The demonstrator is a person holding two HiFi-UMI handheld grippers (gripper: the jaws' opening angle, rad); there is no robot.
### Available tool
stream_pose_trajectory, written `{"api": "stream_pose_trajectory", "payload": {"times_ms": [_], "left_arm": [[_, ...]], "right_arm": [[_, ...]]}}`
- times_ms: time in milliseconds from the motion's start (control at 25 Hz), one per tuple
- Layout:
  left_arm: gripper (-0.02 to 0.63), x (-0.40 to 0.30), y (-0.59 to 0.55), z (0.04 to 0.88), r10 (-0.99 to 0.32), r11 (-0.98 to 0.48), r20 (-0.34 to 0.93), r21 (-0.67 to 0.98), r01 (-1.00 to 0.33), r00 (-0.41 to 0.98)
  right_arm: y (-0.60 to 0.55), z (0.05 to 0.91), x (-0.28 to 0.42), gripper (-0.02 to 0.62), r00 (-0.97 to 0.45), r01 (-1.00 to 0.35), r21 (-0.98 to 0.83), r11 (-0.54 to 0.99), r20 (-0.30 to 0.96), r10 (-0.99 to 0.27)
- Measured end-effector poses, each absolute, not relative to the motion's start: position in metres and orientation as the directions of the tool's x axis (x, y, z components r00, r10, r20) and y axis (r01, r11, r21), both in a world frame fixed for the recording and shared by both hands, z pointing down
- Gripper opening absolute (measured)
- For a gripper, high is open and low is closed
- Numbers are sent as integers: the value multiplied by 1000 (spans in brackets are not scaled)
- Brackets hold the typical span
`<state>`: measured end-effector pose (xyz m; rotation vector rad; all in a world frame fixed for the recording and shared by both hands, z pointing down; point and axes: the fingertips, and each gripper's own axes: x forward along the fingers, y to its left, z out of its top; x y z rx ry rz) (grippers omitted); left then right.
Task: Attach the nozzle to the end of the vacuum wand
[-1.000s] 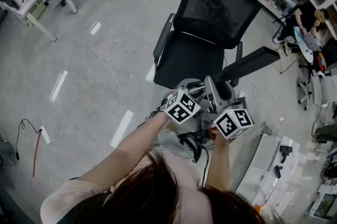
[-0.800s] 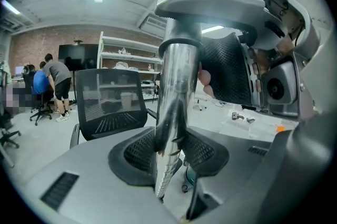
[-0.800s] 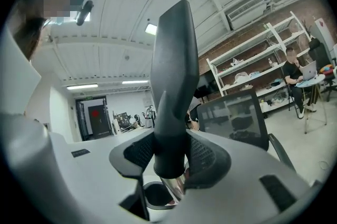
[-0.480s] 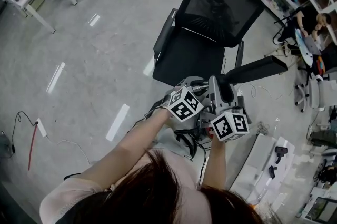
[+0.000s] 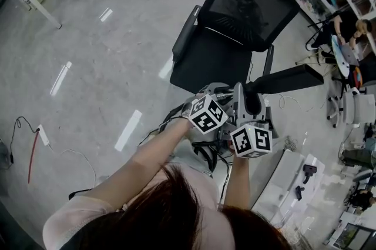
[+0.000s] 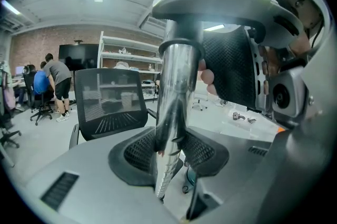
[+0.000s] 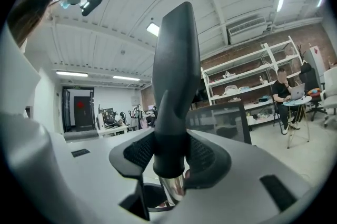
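Left gripper (image 6: pixel 169 150) clamps the shiny chrome vacuum wand (image 6: pixel 176 86). Right gripper (image 7: pixel 169 157) clamps the black tapered plastic nozzle (image 7: pixel 176 75).

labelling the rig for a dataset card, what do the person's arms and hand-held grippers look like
The left hand-held gripper and right hand-held gripper each have a smooth light grey body and black pads with a fine mesh texture. Each carries a white cube printed with black square markers. The person wears a pale pink short-sleeved top; the forearms are bare.
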<state>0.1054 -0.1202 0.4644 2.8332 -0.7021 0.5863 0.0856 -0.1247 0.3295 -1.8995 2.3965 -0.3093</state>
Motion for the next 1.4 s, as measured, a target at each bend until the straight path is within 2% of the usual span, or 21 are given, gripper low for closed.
{"api": "stream_pose_trajectory", "payload": {"times_ms": [160,560,840,1200,1400], "left_arm": [[155,105,-121,464,-399,-884,405,69,-463,823],[155,96,-119,463,-355,-908,390,73,-413,849],[155,96,-123,464,-373,-899,404,65,-433,835],[155,101,-128,465,-413,-881,416,43,-472,810],[155,101,-125,466,-384,-897,404,51,-439,830]], "right_arm": [[-126,330,83,187,-264,-948,-214,235,118,-957],[-125,335,68,187,-524,-844,-304,441,299,-798],[-130,335,70,186,-384,-917,-232,324,293,-876],[-136,338,78,187,-167,-981,-152,117,384,-908],[-133,340,75,187,-251,-963,-190,189,394,-884]]}}
